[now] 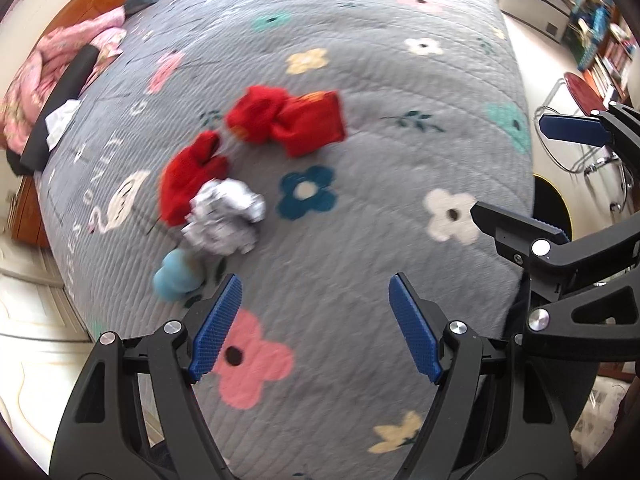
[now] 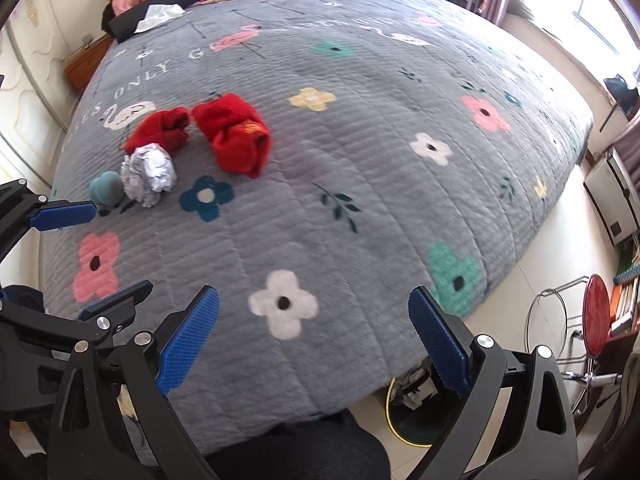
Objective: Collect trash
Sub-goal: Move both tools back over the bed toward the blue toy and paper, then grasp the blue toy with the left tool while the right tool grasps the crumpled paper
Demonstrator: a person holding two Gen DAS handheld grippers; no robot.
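Looking along the left wrist view first: left tongs (image 1: 316, 326) hang over the bed (image 1: 400, 128), blue pads spread wide apart, nothing between them. Grey quilted cover with flower print. Crumpled paper ball (image 1: 224, 218), white with dark print, lies on the cover ahead and to the left of the pads, well clear of them. It touches a red sock (image 1: 188, 176) on its far side; a second red sock (image 1: 288, 122), bunched, lies just beyond, apart from the paper. Small light-blue rounded object (image 1: 174, 276) sits just beside the paper, on the near side, close to the left pad; cannot tell what it is. Right tongs (image 1: 516, 172) enter from the right edge, pads apart. Pink bedding (image 1: 48, 64) heaped at the head of the bed.

Right wrist view: right tongs (image 2: 314, 338) over the near edge of the bed (image 2: 380, 200), pads wide apart, empty. Paper ball (image 2: 149, 174) far off to the upper left, against the smaller red sock (image 2: 160, 130); larger red sock (image 2: 236, 136) just to its right. Blue object (image 2: 106, 188) just left of the paper. Left tongs (image 2: 90, 256) at the left edge, pads apart, upper pad near the blue object. On the floor by the bed's corner, a dark bin with yellow rim (image 2: 408, 416), some white scraps visible inside. Red stool (image 2: 596, 316) beyond it.
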